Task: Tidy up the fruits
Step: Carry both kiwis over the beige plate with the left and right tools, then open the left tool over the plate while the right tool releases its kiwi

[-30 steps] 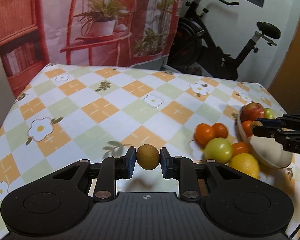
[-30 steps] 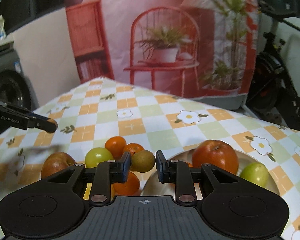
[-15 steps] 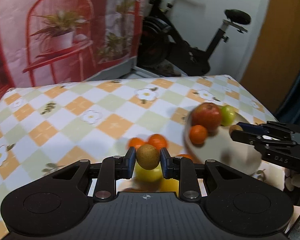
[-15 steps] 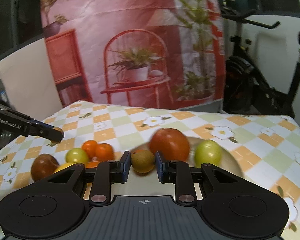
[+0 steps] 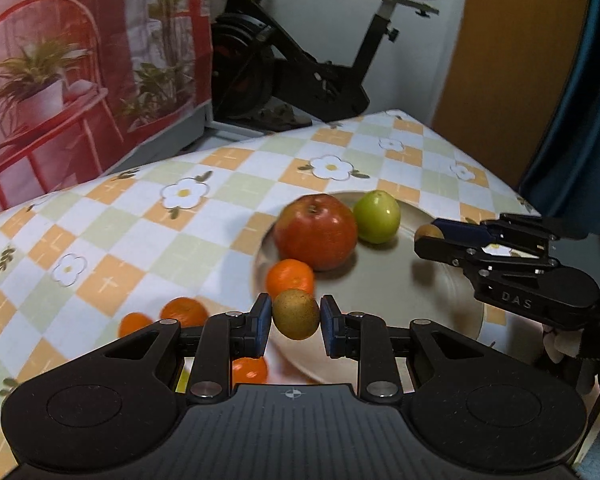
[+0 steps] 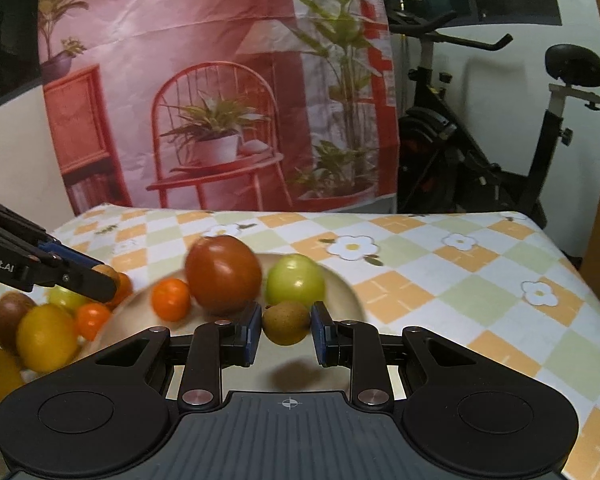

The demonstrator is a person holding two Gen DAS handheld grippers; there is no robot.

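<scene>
A table covered by a checked orange, green and white flowered cloth [image 5: 148, 240] is seen, bearing a round pale metal plate [image 5: 400, 292]. On the plate a large red apple [image 5: 316, 236], a green fruit [image 5: 378, 217] and a small orange mandarin [image 5: 290, 278] are gathered. One small brown kiwi [image 5: 296, 313] is clenched over the plate's near edge by the left gripper [image 5: 295, 322]; another brown kiwi [image 6: 286, 322] is clenched above the plate by the right gripper [image 6: 286, 330].

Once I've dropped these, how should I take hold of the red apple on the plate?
Grip the red apple across its widest middle, coming from above: the stem dimple faces up, so it sits upright. Put the fingers front and back, since the orange and green fruit crowd its sides on the plate.
</scene>
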